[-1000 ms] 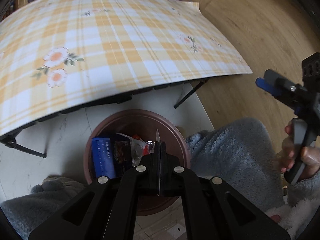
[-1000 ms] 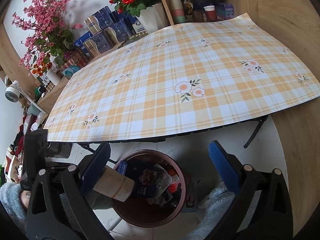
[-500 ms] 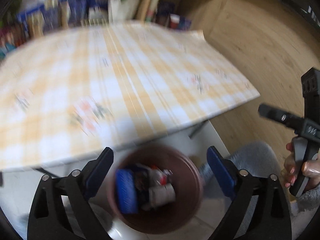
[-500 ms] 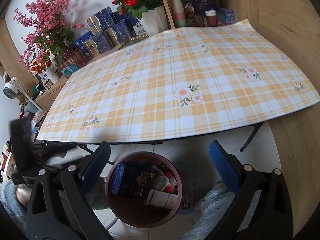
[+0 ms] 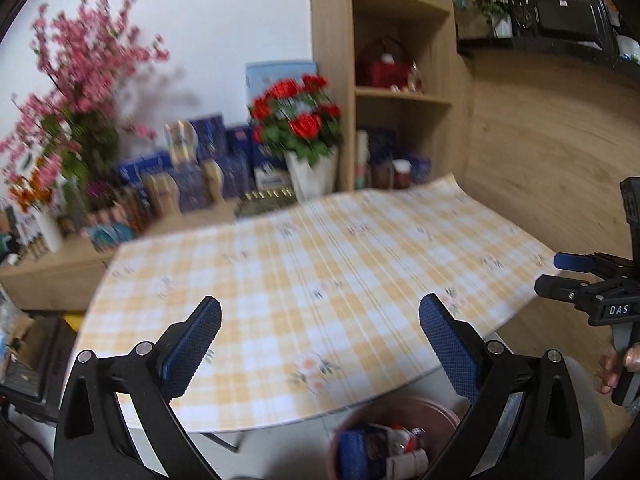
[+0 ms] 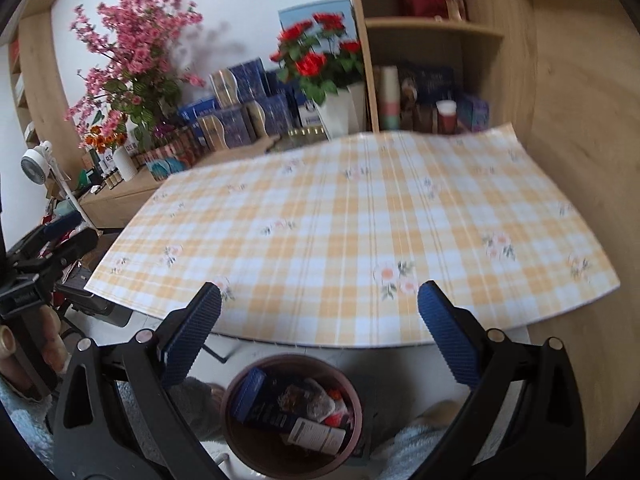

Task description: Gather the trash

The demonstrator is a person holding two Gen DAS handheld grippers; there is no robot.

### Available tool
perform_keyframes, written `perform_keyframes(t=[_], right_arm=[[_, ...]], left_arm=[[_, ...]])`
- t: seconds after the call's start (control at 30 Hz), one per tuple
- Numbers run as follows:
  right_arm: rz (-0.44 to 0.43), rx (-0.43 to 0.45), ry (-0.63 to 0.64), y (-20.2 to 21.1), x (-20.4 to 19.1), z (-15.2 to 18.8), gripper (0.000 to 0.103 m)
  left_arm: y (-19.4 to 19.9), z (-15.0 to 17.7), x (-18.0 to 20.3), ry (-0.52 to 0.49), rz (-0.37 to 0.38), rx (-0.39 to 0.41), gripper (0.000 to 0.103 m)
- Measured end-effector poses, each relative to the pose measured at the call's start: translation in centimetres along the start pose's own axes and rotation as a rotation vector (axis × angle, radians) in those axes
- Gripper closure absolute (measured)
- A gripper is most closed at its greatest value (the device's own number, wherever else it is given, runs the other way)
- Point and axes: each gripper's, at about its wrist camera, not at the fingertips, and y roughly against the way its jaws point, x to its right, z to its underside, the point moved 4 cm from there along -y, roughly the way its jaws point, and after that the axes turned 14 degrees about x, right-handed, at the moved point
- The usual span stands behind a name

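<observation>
Trash [image 6: 292, 412], comprising blue cartons, dark wrappers and a white-labelled container, lies piled inside the brown bin [image 6: 240, 444], which stands on the pale floor just below the near edge of the table. Table [image 6: 360, 232]: largest element, covered by a yellow-and-white checked cloth with small floral motifs; its surface carries no objects. Wooden shelving [image 6: 436, 32] rises behind the far right corner, with red roses in a white vase [image 6: 336, 112], stacked blue boxes [image 6: 248, 112] and pink blossom branches [image 6: 132, 48] ranged to its left. Left gripper [image 5: 320, 334]: blue pads spread wide apart, jaws having just been opening, nothing between them; the bin appears at the lower frame edge, beneath its right-hand finger. Right gripper [image 6: 319, 320]: pads likewise wide apart and holding nothing, positioned above the bin. Grey fleece sleeves [image 6: 416, 440] border the bin. Both views are motion-blurred.
</observation>
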Motion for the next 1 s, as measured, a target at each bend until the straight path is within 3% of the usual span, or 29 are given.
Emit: perform_keyframes(t=[0.37,0.53,1.0], right_arm=[[-0.017,0.106,0.07,2.3,-2.4,-3.9,0.006],[-0.022,0.133,0.094,2.8,-3.1,-4.6,0.006],[-0.025,0.147,0.125,3.1,-4.1,-4.8,0.006]], left_arm=[[4.1,-4.5,-2.6,0.027,-0.151,0.102,0.006],[5.1,-5.1,-2.6,-0.043,-0.216,0.106,0.006],[6.1,-4.8,-2.3,-0.031,-0.247,0.093,0.006]])
